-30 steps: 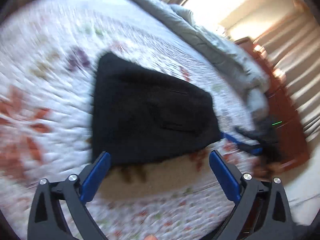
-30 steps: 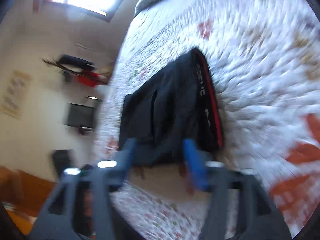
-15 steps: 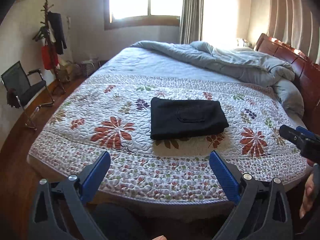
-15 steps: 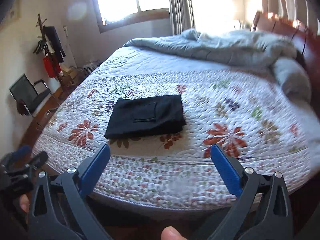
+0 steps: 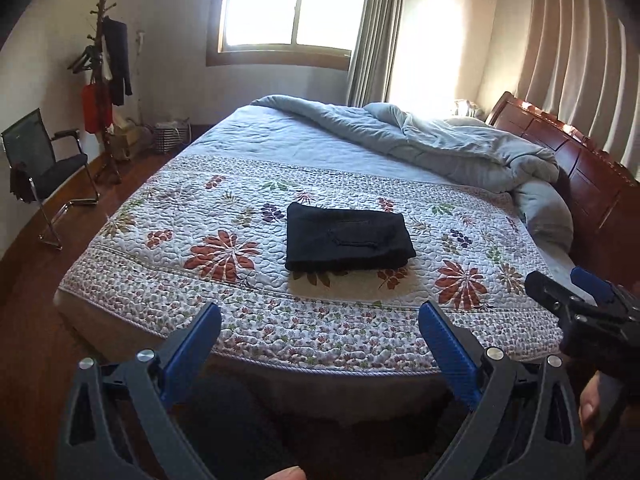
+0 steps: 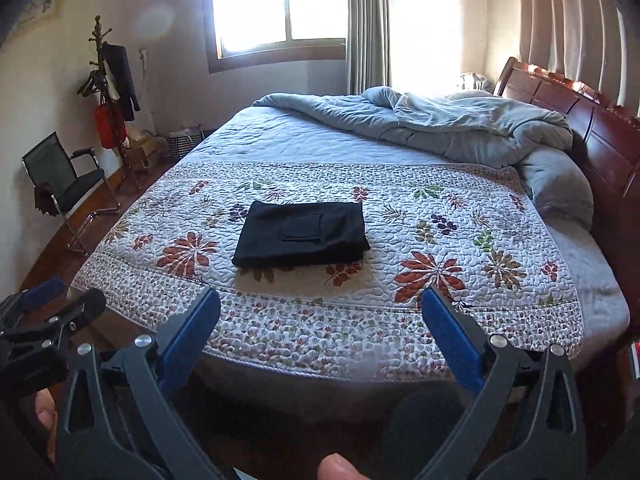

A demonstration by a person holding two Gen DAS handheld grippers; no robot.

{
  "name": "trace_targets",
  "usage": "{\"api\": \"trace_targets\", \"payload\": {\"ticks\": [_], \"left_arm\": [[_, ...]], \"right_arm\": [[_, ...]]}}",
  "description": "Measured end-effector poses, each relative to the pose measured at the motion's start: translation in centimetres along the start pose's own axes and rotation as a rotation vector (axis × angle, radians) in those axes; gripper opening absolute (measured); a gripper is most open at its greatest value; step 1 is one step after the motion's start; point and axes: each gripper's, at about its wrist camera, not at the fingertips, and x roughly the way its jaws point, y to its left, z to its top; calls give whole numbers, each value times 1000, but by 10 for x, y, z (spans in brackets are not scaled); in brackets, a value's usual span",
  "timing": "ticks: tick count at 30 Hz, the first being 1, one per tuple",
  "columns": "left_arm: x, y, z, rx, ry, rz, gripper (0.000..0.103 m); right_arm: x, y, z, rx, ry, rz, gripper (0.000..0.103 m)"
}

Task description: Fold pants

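The black pants [image 5: 349, 242] lie folded into a compact rectangle on the floral quilt [image 5: 224, 216], near the middle of the bed's near half, a pocket seam facing up. The left gripper [image 5: 318, 330] hangs off the foot of the bed, its blue fingers [image 5: 191, 346] spread wide apart and holding nothing. The right gripper [image 6: 320, 320] is likewise off the bed's edge, fingers [image 6: 450, 334] wide apart and empty. From the pants, a rumpled grey duvet [image 6: 440, 128] lies at 1 o'clock and a black chair [image 6: 66, 184] at 9 o'clock.
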Motion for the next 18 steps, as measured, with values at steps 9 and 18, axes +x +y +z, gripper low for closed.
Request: {"api": "trace_targets", "payload": {"ticks": [9, 18], "left_arm": [[-7, -1, -9, -13, -14, 15, 99], [-6, -5, -4, -23, -12, 19, 99]], "right_arm": [[-6, 1, -8, -18, -4, -9, 100], [1, 0, -6, -24, 6, 12, 100]]}}
